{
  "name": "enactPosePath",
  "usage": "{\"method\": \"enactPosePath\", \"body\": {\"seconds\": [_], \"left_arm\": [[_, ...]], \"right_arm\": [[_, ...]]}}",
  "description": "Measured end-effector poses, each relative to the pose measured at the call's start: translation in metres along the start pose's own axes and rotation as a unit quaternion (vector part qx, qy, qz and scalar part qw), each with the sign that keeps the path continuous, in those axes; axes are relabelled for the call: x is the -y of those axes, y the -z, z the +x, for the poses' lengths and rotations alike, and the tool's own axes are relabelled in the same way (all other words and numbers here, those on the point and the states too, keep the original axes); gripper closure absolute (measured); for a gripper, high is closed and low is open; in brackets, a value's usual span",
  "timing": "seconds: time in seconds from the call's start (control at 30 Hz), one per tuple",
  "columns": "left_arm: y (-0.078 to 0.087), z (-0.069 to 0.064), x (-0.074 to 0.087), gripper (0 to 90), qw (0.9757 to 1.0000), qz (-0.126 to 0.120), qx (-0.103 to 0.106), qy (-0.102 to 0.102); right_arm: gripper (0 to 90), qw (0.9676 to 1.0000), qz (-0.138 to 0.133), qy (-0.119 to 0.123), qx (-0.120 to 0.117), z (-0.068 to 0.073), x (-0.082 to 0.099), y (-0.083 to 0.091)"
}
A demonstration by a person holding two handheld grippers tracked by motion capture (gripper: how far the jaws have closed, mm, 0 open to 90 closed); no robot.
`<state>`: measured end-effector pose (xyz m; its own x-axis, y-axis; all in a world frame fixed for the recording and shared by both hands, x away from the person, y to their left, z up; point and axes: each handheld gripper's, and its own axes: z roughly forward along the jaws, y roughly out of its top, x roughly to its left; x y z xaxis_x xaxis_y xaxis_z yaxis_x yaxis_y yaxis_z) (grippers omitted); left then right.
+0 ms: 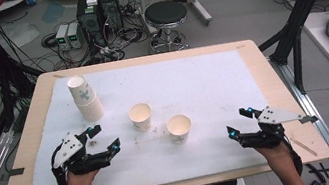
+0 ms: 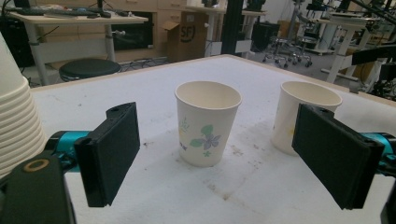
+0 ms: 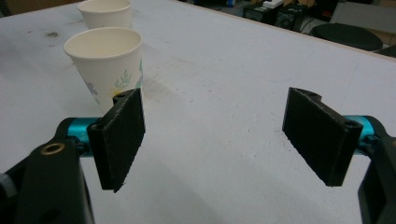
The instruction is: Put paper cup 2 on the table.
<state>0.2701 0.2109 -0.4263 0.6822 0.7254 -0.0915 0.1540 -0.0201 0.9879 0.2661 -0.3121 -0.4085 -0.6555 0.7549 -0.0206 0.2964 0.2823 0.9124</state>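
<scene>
Two loose paper cups stand upright mid-table, the left cup [image 1: 140, 116] slightly farther, the right cup [image 1: 179, 128] nearer. A cup stack [image 1: 85, 98] sits far left on the white mat [image 1: 201, 81]. Left gripper [image 1: 103, 139] and right gripper [image 1: 236, 122] rest at the near edge, jaws apart, empty. Stacking, if intended, looks unfinished for both cups.

Grey floor [image 1: 240, 14], black stool [image 1: 166, 13], tangled cables [image 1: 118, 42]
</scene>
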Motion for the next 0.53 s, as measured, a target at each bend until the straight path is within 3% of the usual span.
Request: {"method": "enactPosePath", "body": {"seconds": [0.53], "left_arm": [[-0.0002,0.0004,0.0004,15.2,1.0000,-0.003,-0.004,0.000]], "right_arm": [[21.7,1.0000,-0.006,0.001,0.003,-0.0016,0.0002,0.0027]]}}
